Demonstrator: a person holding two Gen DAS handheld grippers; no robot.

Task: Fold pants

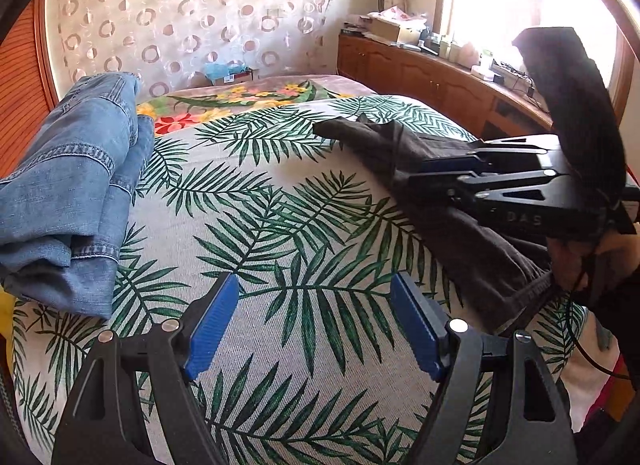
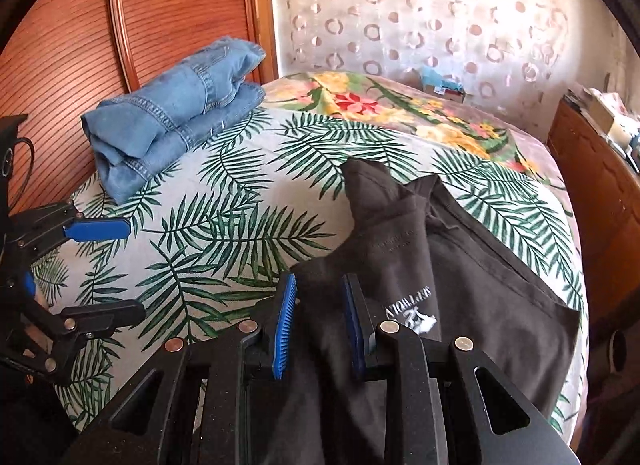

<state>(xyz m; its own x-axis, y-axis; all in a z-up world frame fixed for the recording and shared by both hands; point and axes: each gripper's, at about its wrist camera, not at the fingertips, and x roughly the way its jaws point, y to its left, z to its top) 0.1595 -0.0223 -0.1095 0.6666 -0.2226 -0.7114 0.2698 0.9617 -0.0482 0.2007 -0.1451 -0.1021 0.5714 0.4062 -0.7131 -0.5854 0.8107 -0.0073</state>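
Dark brown pants (image 2: 460, 249) lie crumpled on the right side of the palm-leaf bedspread (image 2: 224, 233), with a white printed logo facing up. My right gripper (image 2: 318, 321) hangs just over their near part with its blue pads partly apart; cloth shows between them, but no pinch is visible. In the left wrist view the pants (image 1: 452, 221) lie at right with the right gripper (image 1: 432, 171) over them. My left gripper (image 1: 314, 325) is open and empty above bare bedspread (image 1: 280, 233), left of the pants. It also shows in the right wrist view (image 2: 124, 269).
Folded blue jeans (image 1: 76, 193) sit at the bed's left side, near the wooden headboard (image 2: 80, 25). A floral blanket (image 2: 400, 105) covers the far end. A wooden sideboard (image 1: 420, 73) with clutter runs along the right, under a bright window.
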